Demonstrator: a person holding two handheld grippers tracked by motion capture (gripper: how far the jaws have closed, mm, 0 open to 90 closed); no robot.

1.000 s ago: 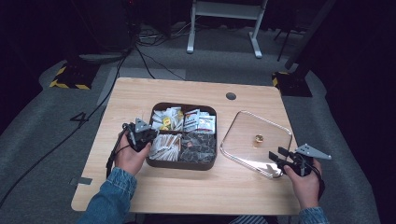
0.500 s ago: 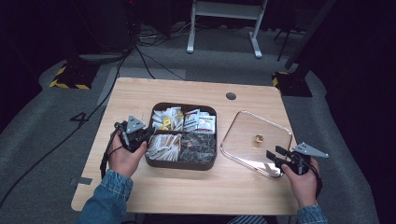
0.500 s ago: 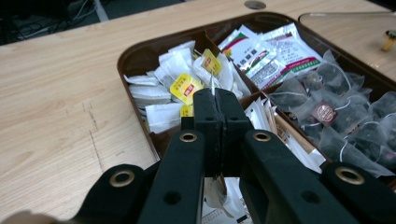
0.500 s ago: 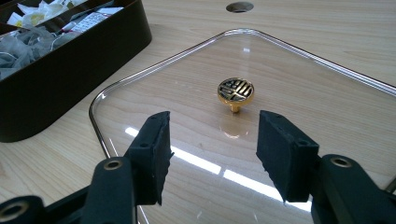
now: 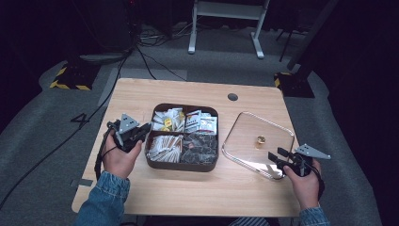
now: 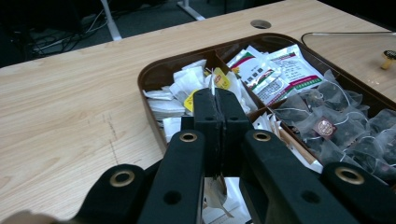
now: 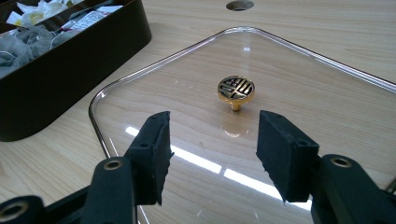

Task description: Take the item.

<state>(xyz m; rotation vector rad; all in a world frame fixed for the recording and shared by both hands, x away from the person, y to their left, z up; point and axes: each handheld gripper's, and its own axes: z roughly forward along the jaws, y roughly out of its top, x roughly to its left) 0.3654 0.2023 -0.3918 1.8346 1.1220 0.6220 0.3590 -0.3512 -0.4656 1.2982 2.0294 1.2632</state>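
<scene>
At centre left of the high view, the left gripper has its jaws pressed together on a thin white tea-bag tag above the brown 4-compartment box. At lower right, the right gripper hangs with jaws apart and empty over the near edge of the clear glass lid, its gold knob just beyond them.

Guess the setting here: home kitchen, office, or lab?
Probably a lab or recording studio, not a home. The wooden table stands alone on grey carpet in a dark room, cables trail across the floor, and yellow-black hazard tape marks a stand's base.
</scene>
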